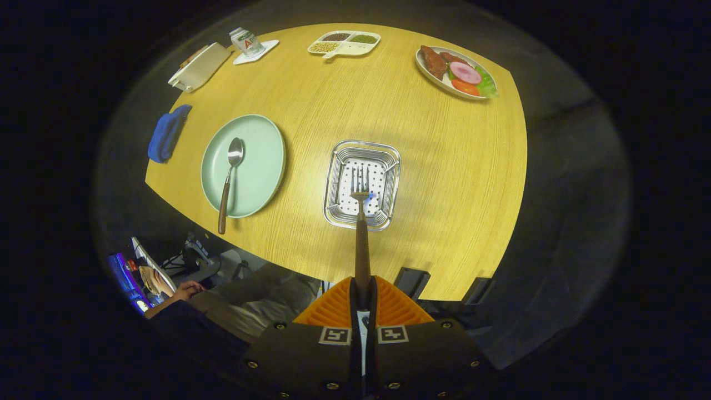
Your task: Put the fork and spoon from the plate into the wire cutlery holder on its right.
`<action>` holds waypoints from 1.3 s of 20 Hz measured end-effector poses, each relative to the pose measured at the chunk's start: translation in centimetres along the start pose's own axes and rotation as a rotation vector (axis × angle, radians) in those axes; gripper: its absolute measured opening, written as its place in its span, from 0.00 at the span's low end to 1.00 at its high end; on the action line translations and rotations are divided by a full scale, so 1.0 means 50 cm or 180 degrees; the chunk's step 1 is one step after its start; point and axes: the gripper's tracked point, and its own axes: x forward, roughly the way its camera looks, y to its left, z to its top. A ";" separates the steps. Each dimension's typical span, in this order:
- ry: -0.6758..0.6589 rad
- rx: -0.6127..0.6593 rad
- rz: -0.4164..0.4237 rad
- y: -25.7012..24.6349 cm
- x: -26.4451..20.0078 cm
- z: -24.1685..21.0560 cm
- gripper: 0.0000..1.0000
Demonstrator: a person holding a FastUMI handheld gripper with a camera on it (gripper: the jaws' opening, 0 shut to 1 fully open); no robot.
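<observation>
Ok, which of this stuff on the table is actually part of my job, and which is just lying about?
Job: fork clamped in the gripper, tines over the wire cutlery holder; spoon on the green plate.

Lying about: food plate, divided dish, can on a coaster, white box, blue cloth.

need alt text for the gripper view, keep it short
The tongs grip a fork by its handle, tines over the wire cutlery holder on a wooden table. Left of the holder, a spoon lies on a green plate.
</observation>
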 end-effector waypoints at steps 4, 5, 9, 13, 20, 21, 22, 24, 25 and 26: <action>-0.0011 0.0108 0.0113 0.006 0.006 0.021 0.07; -0.0024 0.0163 0.0125 0.005 0.006 0.028 0.10; -0.0267 0.0262 -0.0012 -0.024 -0.031 0.042 0.16; -0.0721 0.0466 0.0007 -0.012 -0.083 0.047 0.47; -0.1320 0.0429 0.0139 0.106 -0.145 0.018 0.47; -0.1396 0.0422 0.0153 0.126 -0.148 0.017 0.47; -0.1472 0.0408 0.0176 0.146 -0.149 0.016 0.47; -0.1691 0.0344 0.0240 0.194 -0.150 0.021 0.47; -0.1817 0.0294 0.0280 0.220 -0.151 0.027 0.47; -0.1900 0.0262 0.0298 0.242 -0.143 0.027 0.47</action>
